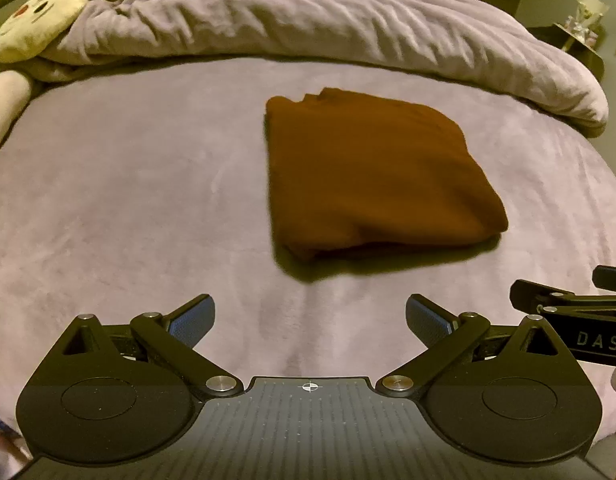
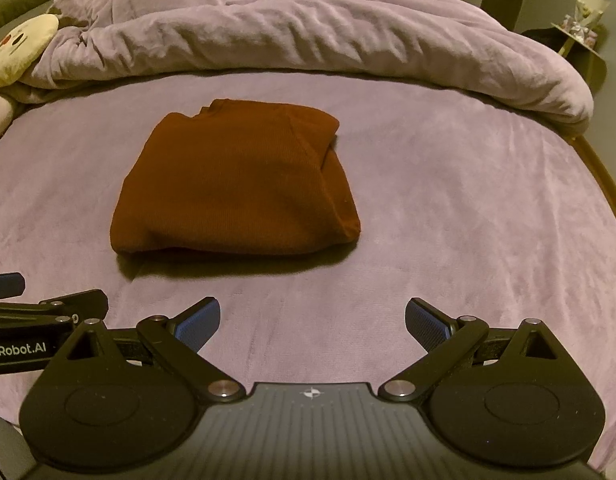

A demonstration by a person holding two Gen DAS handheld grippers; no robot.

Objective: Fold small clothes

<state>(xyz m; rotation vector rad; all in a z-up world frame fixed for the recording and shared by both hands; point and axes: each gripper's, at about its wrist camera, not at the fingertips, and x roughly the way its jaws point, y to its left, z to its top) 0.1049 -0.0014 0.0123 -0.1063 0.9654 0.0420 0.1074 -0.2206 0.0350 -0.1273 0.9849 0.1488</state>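
Nearest, the left gripper (image 1: 310,318) and right gripper (image 2: 313,320) hover side by side over the bed's (image 2: 448,240) near edge, jaws spread wide, holding nothing. Beyond them, untouched, the brown garment (image 2: 236,184) lies mid-bed as a compact rectangle, seemingly fully folded; the rumpled duvet (image 2: 308,32) lies behind.

"DAS" — right claw (image 1: 580,304); "enRobot.AI" — left claw (image 2: 36,312)

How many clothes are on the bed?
1: a folded brown garment lies on the purple bed sheet, ahead of both open grippers. More could be hidden under the bunched duvet behind it.
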